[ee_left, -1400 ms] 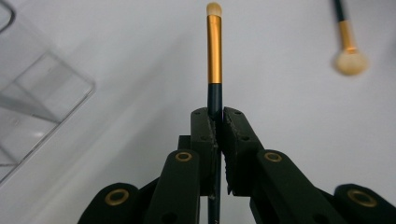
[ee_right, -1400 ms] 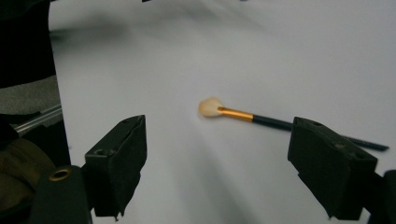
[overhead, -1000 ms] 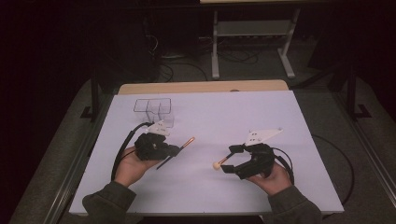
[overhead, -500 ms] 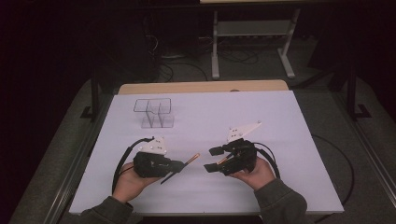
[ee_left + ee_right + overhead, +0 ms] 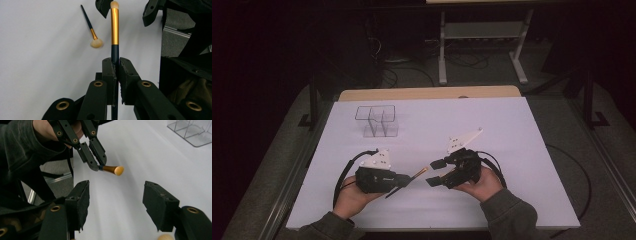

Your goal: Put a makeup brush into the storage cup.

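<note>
**Brush held at the handle, ready for a hand-over between the two grippers**

Nearest to the person, the left gripper [image 5: 404, 179] has its jaws pressed together on the dark handle of a slim makeup brush with a gold metal ferrule and a small pale tip [image 5: 114, 27]. The brush is lifted above the white table sheet [image 5: 512, 130] and points toward the right gripper [image 5: 435, 171], whose jaws are spread wide, one on each side of the brush tip but not touching it.

I judge that the risk is in the hand-over. The left jaws grip only a thin, round handle, so the brush may turn or slide if the right jaws push on it before they close. If the right jaws close on the soft tip instead of the ferrule, the hold may be weak and the brush may fall to the sheet.

The left gripper view shows the pinch on the handle plainly, and also a second brush with a dark handle and a fluffy pale head [image 5: 92, 32] lying on the sheet farther off. The right gripper view shows the open gap of the right jaws and the brush tip [image 5: 118, 170] in front of them. The high view shows the clear plastic organiser with compartments [image 5: 377, 121], well apart from both grippers, at the far left of the sheet.
</note>
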Action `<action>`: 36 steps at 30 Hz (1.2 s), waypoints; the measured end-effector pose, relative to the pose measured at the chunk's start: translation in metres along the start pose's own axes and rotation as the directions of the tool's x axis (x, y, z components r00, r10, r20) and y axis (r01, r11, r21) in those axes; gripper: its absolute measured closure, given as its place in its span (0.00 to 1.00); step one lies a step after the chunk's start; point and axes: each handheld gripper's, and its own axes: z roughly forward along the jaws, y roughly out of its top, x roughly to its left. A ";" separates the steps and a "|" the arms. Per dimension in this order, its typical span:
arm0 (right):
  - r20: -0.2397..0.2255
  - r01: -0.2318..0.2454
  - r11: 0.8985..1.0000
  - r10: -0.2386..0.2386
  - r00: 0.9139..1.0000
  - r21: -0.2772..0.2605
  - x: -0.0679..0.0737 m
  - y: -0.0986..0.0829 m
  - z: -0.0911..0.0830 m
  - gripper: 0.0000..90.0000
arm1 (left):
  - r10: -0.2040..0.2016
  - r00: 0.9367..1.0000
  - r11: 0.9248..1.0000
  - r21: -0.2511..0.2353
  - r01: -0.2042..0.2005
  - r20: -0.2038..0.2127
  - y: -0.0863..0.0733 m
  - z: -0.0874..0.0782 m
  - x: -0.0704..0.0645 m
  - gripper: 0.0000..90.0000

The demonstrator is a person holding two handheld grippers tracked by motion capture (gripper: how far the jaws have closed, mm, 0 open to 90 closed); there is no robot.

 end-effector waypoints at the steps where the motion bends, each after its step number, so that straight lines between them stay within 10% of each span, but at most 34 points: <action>1: 0.005 0.009 1.000 -0.009 1.000 0.006 0.000 0.002 0.000 0.42 | 0.000 1.000 1.000 -0.003 0.000 0.003 0.000 0.000 -0.001 0.93; 36: -0.159 0.052 0.998 -0.044 0.986 0.047 -0.001 0.009 -0.002 0.93 | 0.108 0.989 0.994 -0.006 -0.108 0.106 0.012 0.012 -0.006 0.93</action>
